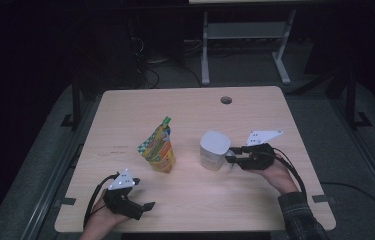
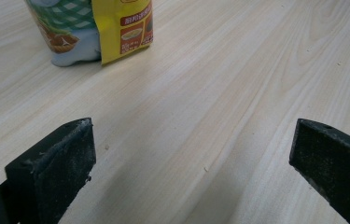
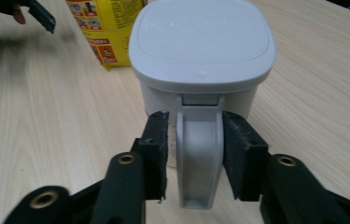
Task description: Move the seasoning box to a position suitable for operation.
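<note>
Gripping the white lidded jug [image 3: 200, 56] by its handle [image 3: 199, 158], just right of the yellow pouch [image 1: 158, 147], the right gripper [image 3: 195, 154] should probably close squarely before lifting, its jaws narrowly flanking the handle, while the left gripper [image 2: 189, 158] gapes wide, empty, nearer the person.

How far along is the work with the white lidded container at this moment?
Early stage. Done: the right gripper has its jaws on either side of the white container's handle, close to it; whether they press it is unclear. In hand: securing that grasp, the white container standing on the table, lid shut. Left: the left gripper is open and apart from the yellow pouch, which stands untouched.
</note>
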Demonstrator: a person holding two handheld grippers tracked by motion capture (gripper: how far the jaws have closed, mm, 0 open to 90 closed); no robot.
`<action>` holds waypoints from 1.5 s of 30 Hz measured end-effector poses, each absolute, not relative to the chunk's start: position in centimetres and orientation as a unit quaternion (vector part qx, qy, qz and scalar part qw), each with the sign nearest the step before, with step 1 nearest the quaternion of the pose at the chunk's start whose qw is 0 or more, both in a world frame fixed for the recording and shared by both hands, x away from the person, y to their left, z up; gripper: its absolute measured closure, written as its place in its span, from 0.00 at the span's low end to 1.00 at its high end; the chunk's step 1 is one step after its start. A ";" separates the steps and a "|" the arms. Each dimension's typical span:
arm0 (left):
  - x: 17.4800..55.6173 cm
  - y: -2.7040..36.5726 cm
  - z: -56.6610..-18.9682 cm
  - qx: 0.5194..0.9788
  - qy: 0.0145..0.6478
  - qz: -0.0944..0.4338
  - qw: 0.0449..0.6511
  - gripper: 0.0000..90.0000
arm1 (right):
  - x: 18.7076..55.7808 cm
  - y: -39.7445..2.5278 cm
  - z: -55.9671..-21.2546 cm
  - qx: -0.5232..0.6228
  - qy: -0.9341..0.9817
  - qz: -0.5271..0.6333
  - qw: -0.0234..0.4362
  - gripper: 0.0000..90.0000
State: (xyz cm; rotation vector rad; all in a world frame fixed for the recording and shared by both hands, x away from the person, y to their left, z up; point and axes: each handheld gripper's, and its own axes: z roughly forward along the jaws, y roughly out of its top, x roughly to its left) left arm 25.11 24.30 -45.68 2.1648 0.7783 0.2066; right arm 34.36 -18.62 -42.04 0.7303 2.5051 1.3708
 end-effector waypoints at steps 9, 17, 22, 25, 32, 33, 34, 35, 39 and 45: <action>25.1 24.3 -45.7 0.858 0.308 0.078 0.404 0.00 | 34.5 -18.3 -42.2 0.252 0.845 0.461 0.103 0.75; 25.1 24.4 -45.7 0.857 0.308 0.079 0.405 0.00 | 34.1 -18.2 -42.1 0.246 0.846 0.461 0.104 0.76; 25.2 24.4 -45.7 0.858 0.307 0.080 0.404 0.00 | 33.3 -17.9 -41.9 0.239 0.849 0.459 0.107 0.76; 25.2 24.4 -45.6 0.859 0.306 0.079 0.403 0.00 | 32.7 -17.8 -42.0 0.239 0.846 0.464 0.106 0.76; 25.2 24.2 -45.6 0.860 0.300 0.072 0.408 0.00 | 31.2 -17.9 -42.2 0.232 0.845 0.470 0.104 0.76; 25.1 24.2 -45.6 0.860 0.299 0.072 0.408 0.00 | 31.0 -17.9 -42.2 0.232 0.845 0.471 0.103 0.76; 25.1 24.2 -45.6 0.859 0.300 0.072 0.408 0.00 | 30.9 -17.9 -42.2 0.230 0.846 0.470 0.104 0.76; 25.1 24.1 -45.6 0.859 0.300 0.072 0.408 0.00 | 30.7 -17.9 -42.1 0.231 0.847 0.468 0.102 0.76; 25.1 24.1 -45.6 0.859 0.300 0.072 0.409 0.00 | 30.1 -17.8 -42.1 0.225 0.847 0.472 0.101 0.76; 25.1 24.1 -45.6 0.860 0.300 0.072 0.408 0.00 | 29.2 -17.7 -42.0 0.219 0.848 0.472 0.097 0.76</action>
